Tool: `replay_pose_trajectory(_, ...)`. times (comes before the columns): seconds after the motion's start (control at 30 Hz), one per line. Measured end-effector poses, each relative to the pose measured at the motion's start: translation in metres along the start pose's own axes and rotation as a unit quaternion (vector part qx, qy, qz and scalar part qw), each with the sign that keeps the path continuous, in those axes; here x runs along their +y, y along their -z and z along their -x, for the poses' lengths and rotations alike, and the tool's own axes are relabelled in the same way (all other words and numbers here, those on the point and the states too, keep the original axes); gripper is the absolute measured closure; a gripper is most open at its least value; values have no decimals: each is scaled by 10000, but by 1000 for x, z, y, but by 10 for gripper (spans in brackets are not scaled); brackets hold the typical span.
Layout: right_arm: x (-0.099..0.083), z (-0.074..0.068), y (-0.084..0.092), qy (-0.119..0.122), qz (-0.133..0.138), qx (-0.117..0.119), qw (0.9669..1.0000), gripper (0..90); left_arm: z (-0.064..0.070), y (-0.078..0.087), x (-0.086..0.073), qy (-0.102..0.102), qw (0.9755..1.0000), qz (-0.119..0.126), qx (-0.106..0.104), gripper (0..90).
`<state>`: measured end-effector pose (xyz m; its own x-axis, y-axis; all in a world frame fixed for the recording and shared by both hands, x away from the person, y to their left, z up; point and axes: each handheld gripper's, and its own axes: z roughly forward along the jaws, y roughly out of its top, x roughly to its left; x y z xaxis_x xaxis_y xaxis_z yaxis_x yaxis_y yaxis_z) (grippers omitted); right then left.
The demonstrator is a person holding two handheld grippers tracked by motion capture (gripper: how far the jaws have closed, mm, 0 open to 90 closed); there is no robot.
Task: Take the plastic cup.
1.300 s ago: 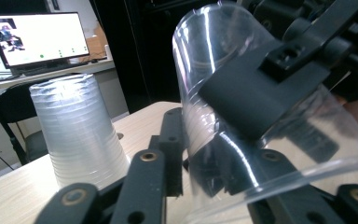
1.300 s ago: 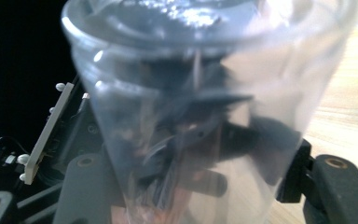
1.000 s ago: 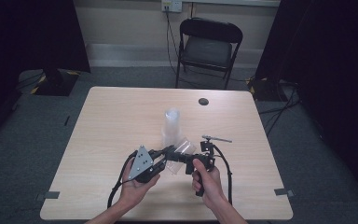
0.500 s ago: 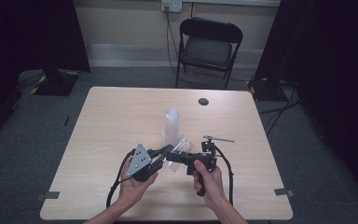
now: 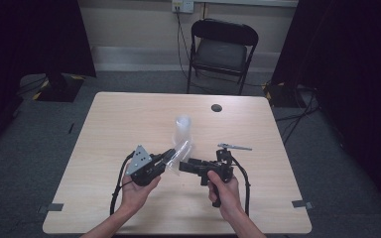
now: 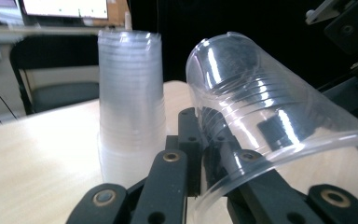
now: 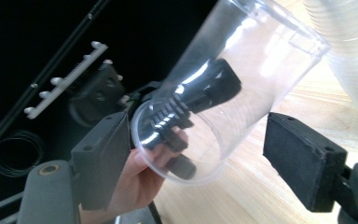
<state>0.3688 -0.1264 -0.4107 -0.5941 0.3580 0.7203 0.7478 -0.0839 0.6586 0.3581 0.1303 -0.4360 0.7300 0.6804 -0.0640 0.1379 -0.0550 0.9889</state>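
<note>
clear cup (image 6: 261, 116) pinched at its rim in left gripper (image 5: 171, 154) jaws, right gripper (image 5: 184, 165) jaws spread, just closing slightly around it

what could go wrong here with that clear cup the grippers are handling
1. The left gripper pinches only the thin rim wall of the clear cup; the soft plastic may buckle or slip out.
2. The right gripper has just been easing open and its pads stand clear of the cup, so one rim pinch carries all the weight.
3. The stack of cups stands upright close behind; a swing of the tilted cup might knock it over.
</note>
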Motion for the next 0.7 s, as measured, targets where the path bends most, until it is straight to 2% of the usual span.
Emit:
replay_pose_trajectory(0.13, 1, 1, 2, 317, -17, -264, 9991, 236, -1, 1, 1, 151, 9996, -172, -134, 874)
replay_pose_trajectory(0.17, 1, 1, 2, 415, -31, -354, 9985, 238, -2, 1, 1, 190, 9992, -321, -146, 874)
replay_pose_trajectory(0.2, 1, 1, 2, 415, -31, -354, 9985, 238, -2, 1, 1, 190, 9992, -321, -146, 874)
replay_pose_trajectory(0.27, 1, 2, 4, 677, -43, -566, 9961, 247, -3, 2, 2, 264, 9985, -455, -134, 874)
replay_pose_trajectory(0.3, 0, 4, 5, 837, -46, -706, 9940, 249, -3, 2, 3, 211, 9980, -584, -108, 877)
replay_pose_trajectory(0.33, 0, 4, 5, 837, -46, -706, 9940, 249, -3, 2, 3, 211, 9980, -584, -108, 877)
replay_pose_trajectory(0.4, 0, 4, 7, 1069, -68, -865, 9905, 252, -3, 3, 5, 194, 9976, -663, -110, 880)
replay_pose_trajectory(0.43, 0, 4, 7, 1069, -68, -865, 9905, 252, -3, 3, 5, 208, 9972, -710, -149, 880)
replay_pose_trajectory(0.47, -1, 3, 8, 1260, -86, -1021, 9867, 281, -2, 4, 6, 209, 9968, -755, -187, 879)
replay_pose_trajectory(0.5, -1, 3, 8, 1260, -86, -1021, 9867, 281, -2, 4, 6, 209, 9968, -755, -187, 879)
replay_pose_trajectory(0.63, -1, -1, 10, 1580, -127, -1168, 9804, 289, 0, 5, 10, 174, 9951, -948, -224, 880)
replay_pose_trajectory(0.7, -2, -5, 11, 1821, -227, -1300, 9744, 288, 0, 4, 11, 271, 9929, -1104, -336, 890)
